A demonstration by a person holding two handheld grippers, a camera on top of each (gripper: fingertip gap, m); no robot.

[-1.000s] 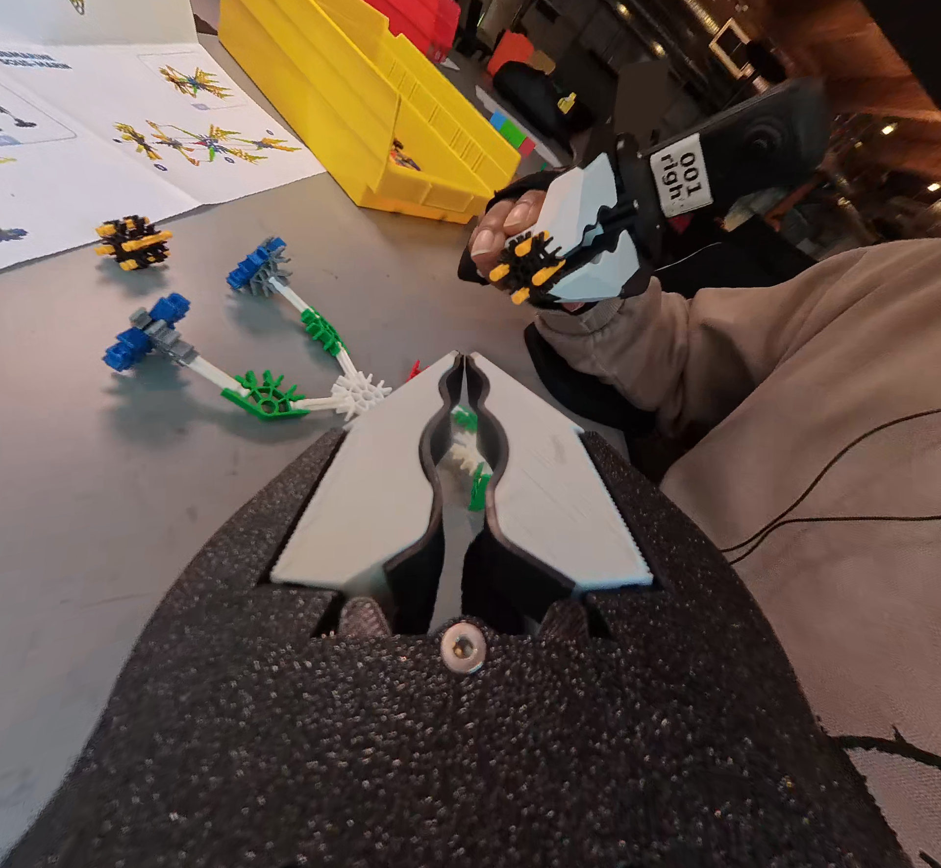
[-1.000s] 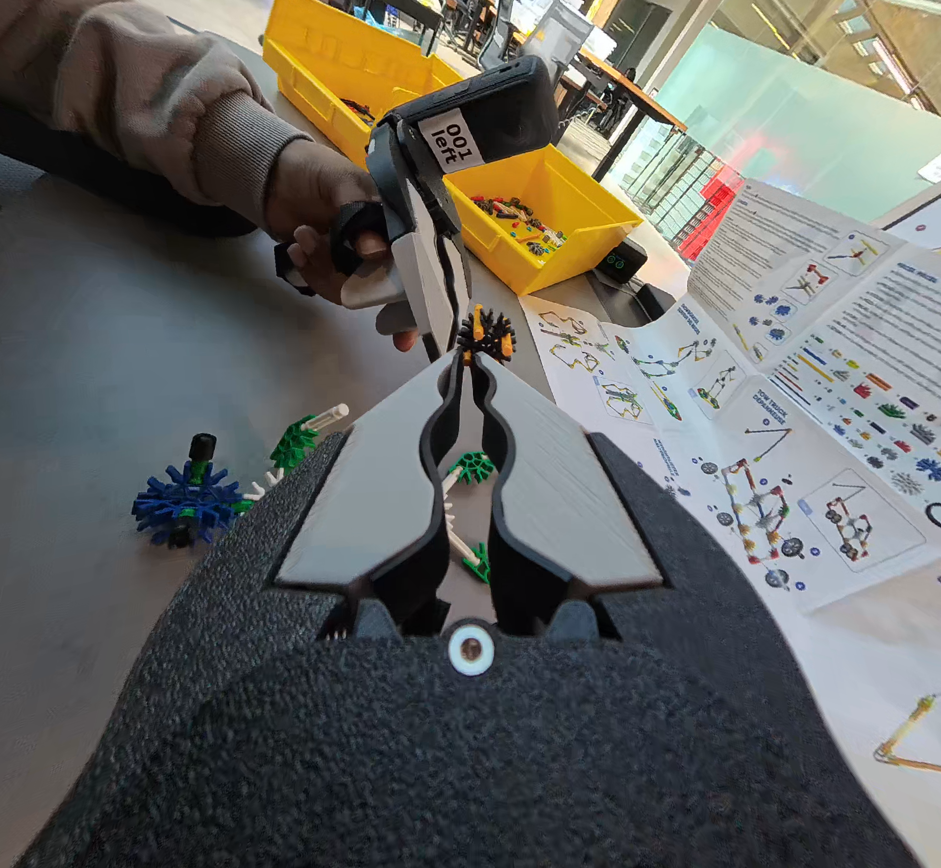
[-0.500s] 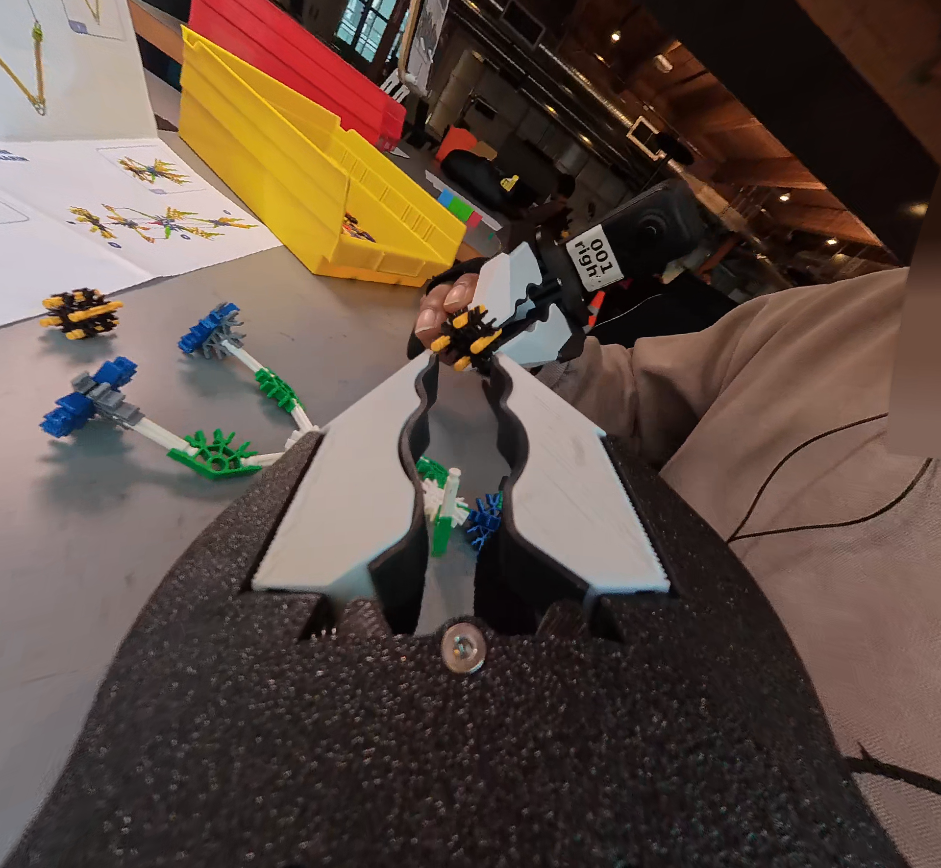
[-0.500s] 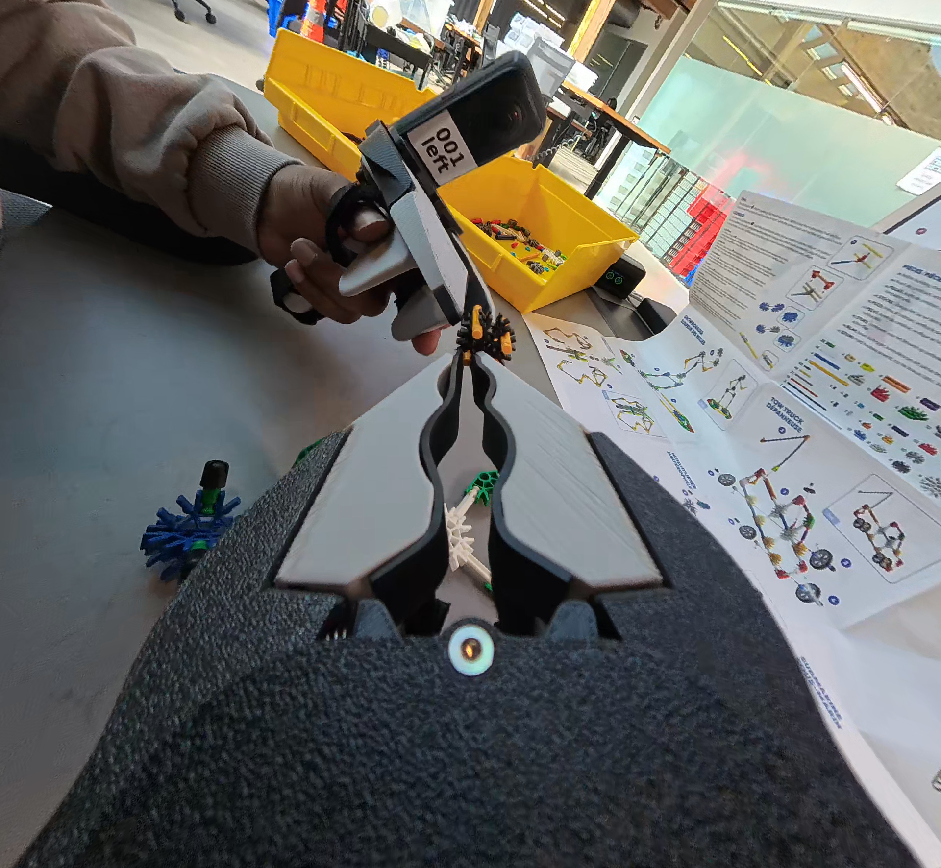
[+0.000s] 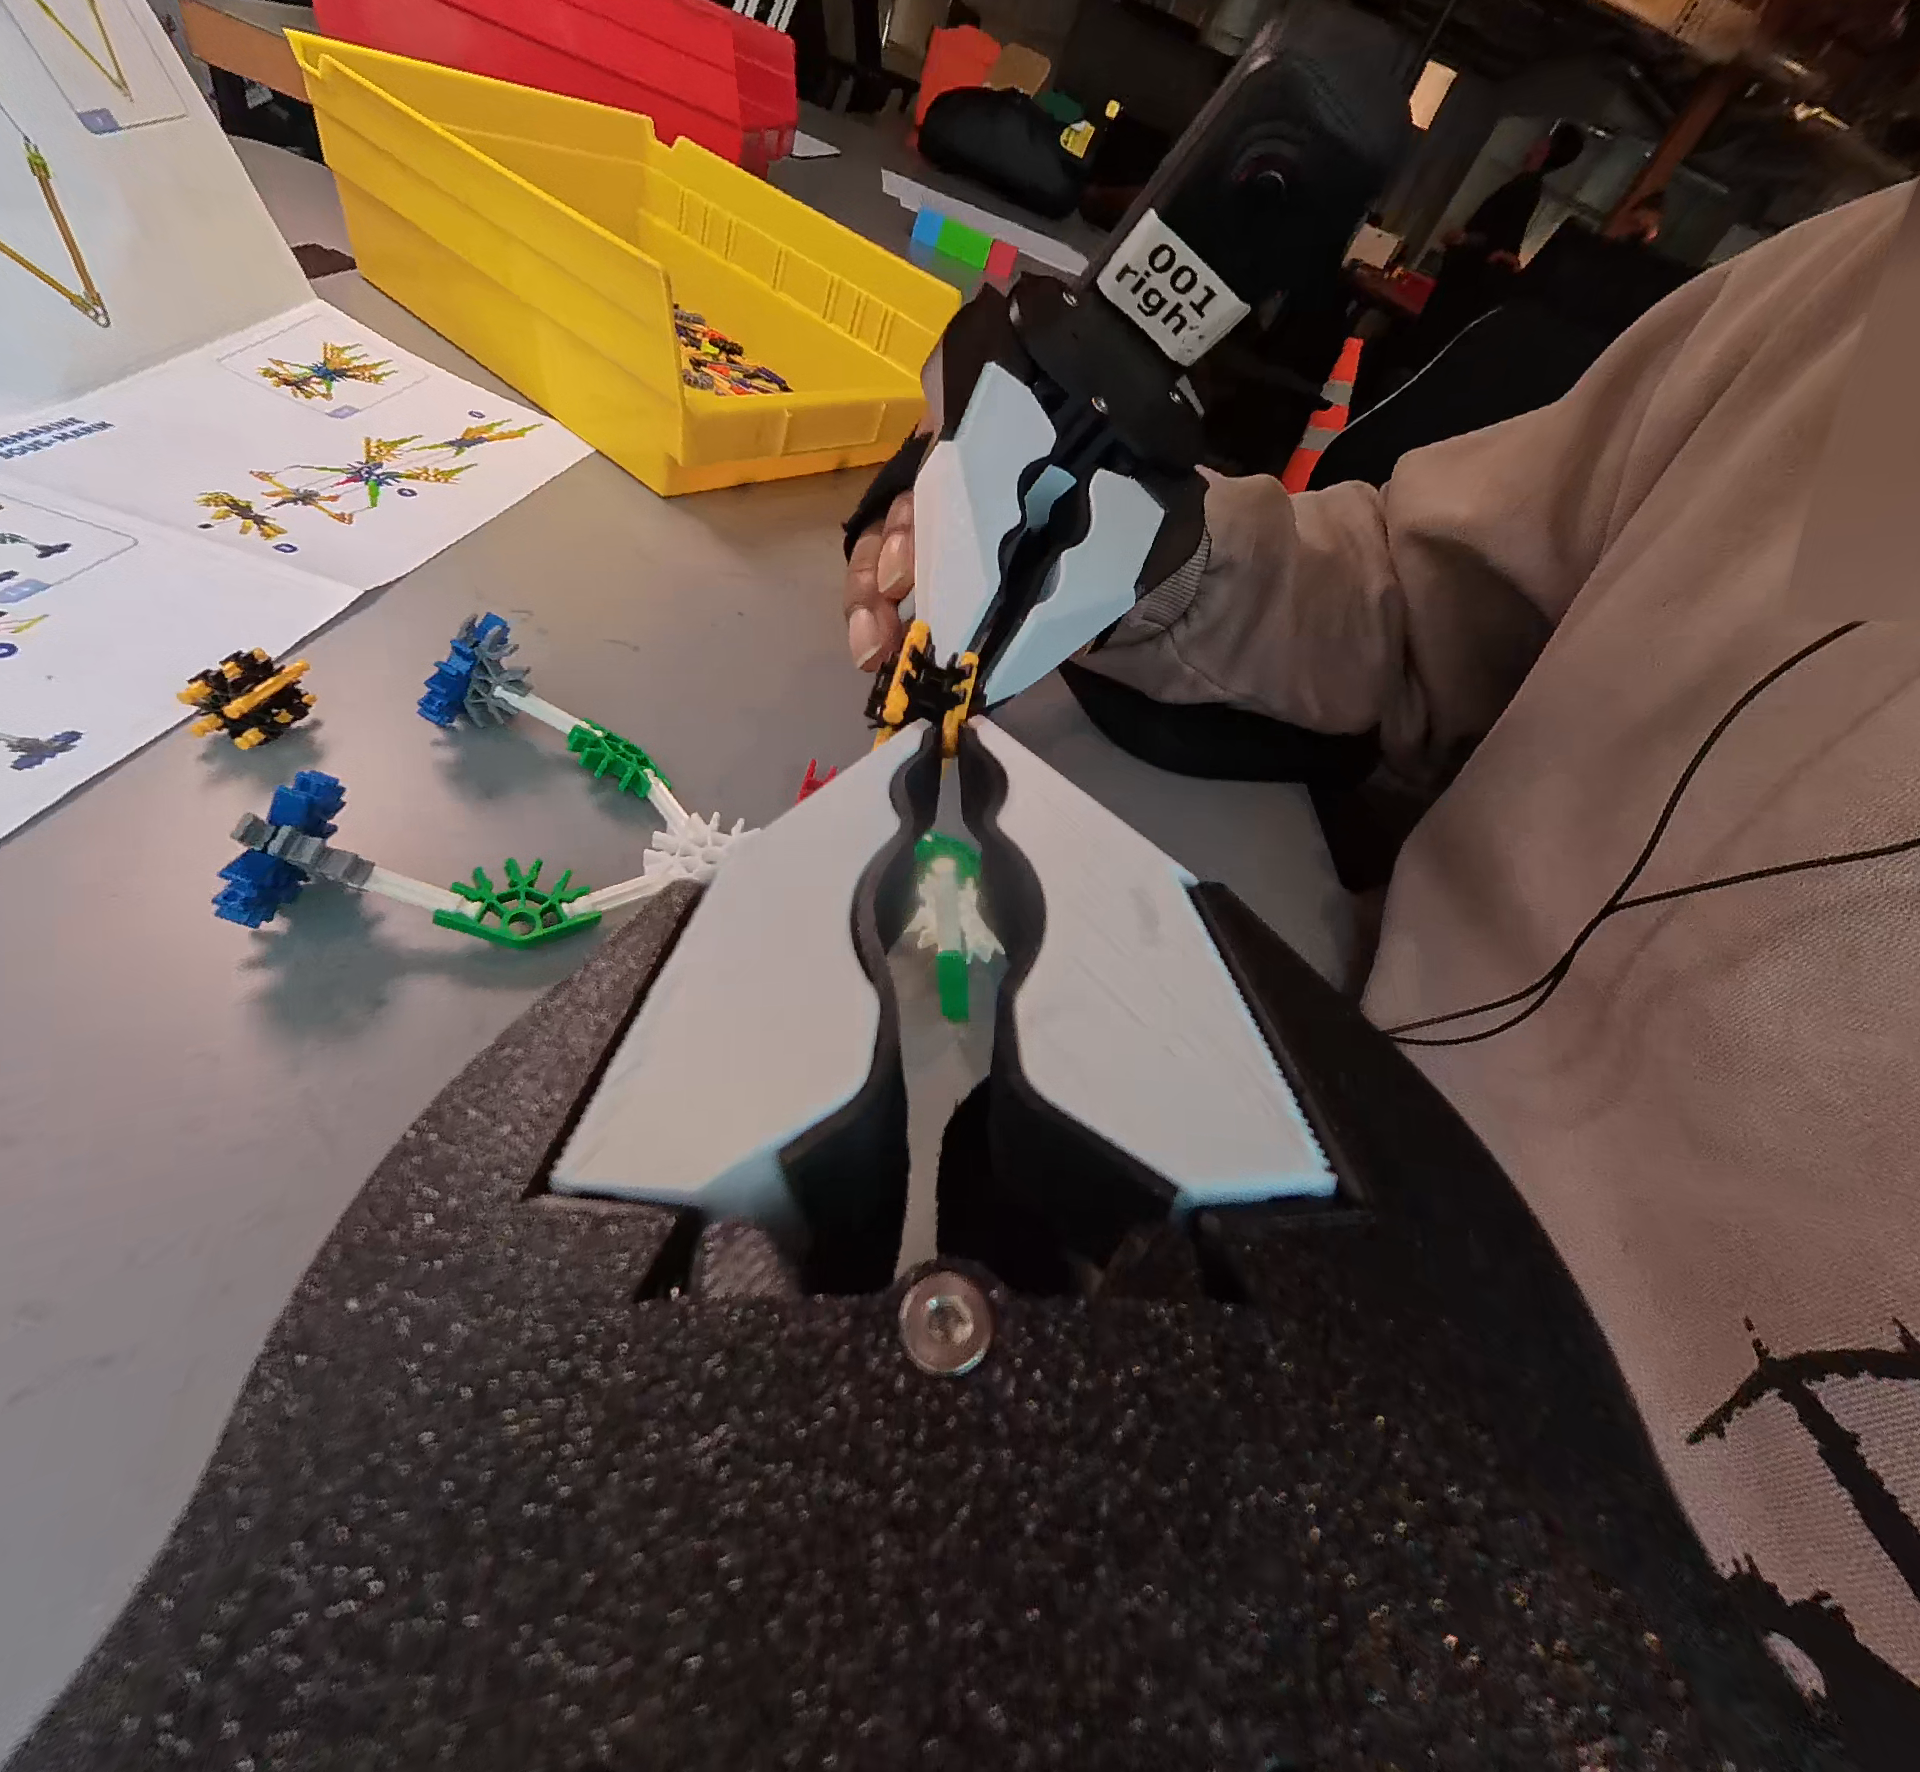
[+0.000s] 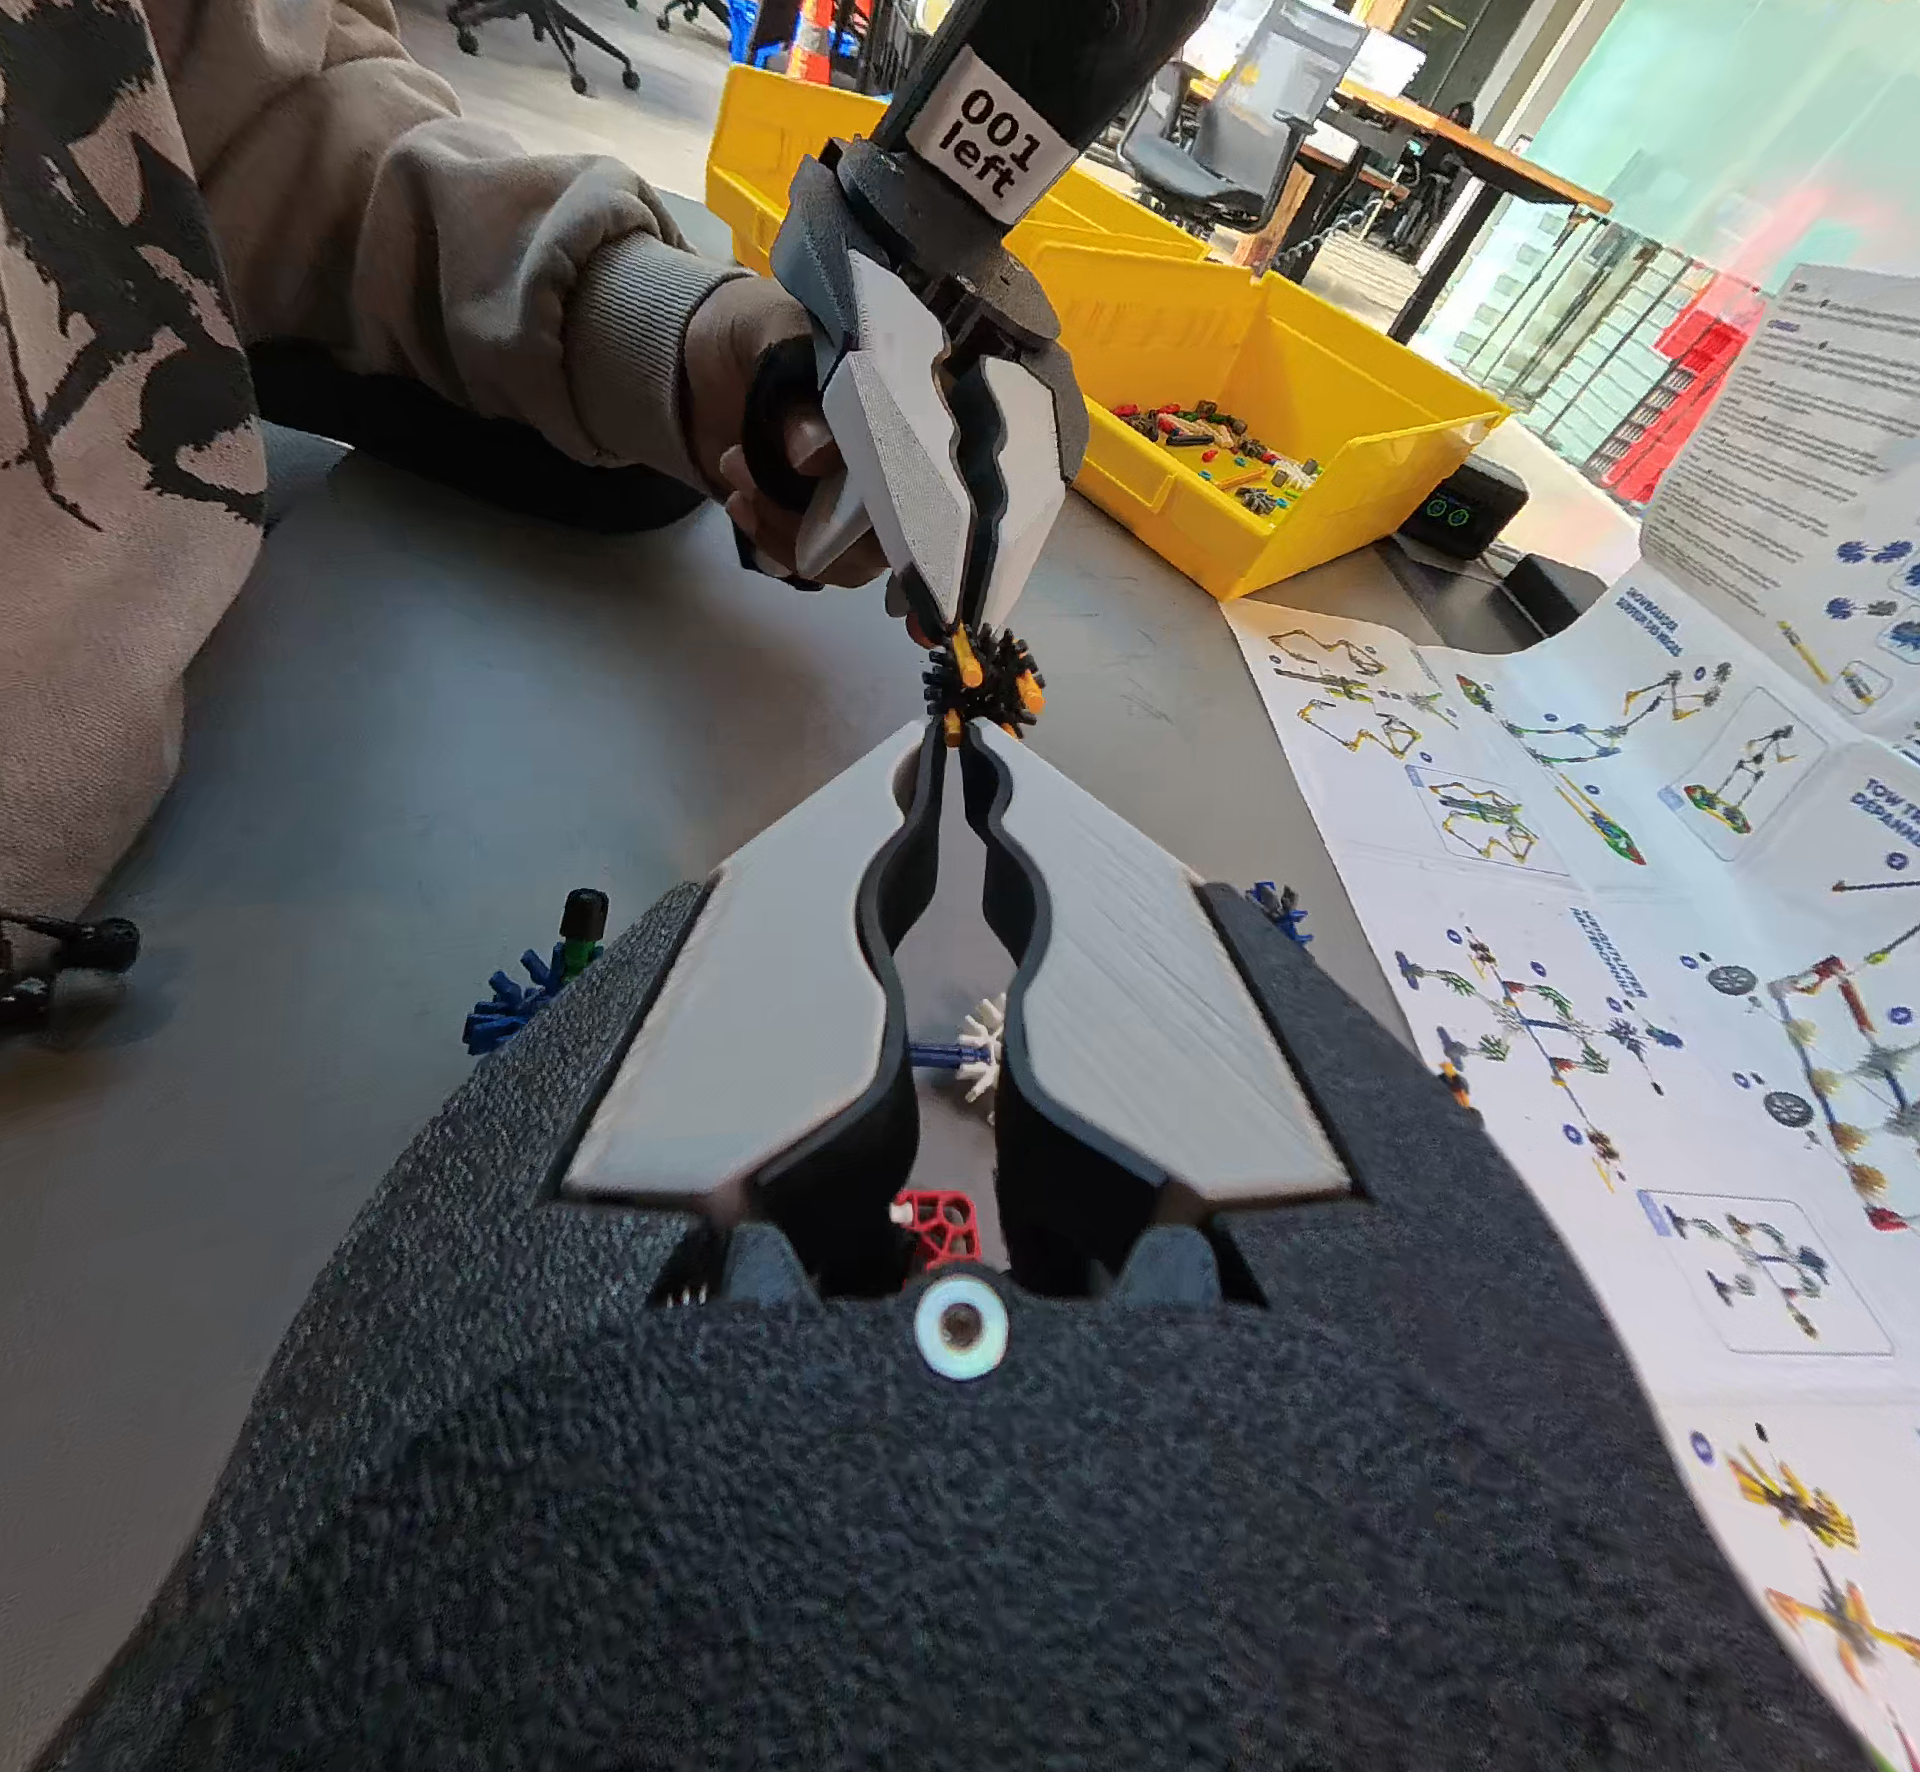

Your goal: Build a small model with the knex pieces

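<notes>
Both grippers meet tip to tip above the grey tabletop (image 5: 156, 1151), each narrowed onto the same black-and-yellow spiked cluster (image 5: 923, 683). The left gripper (image 5: 943, 743) has its jaws almost together, pinching a yellow prong at the cluster's underside; the right gripper (image 6: 954, 737) is likewise nearly closed on a prong of the cluster (image 6: 982, 678), so the piece hangs in the air between the two tips, clear of the tabletop. Below them lies a branching assembly of white rods with green, white, blue and grey connectors (image 5: 499, 839), and a second black-and-yellow cluster (image 5: 247, 699) sits near the edge of the instruction sheet (image 5: 208, 517). A small red piece (image 5: 817, 777) lies just beside the left gripper's tip. A yellow bin (image 5: 623, 288) with loose parts stands toward the far edge, a red bin (image 5: 540, 8) behind it. The tabletop nearest the person is bare grey, leaving room on that side. A second ago the grippers were well apart, with only the right one holding the cluster; since then the left one has come up and closed on it.
</notes>
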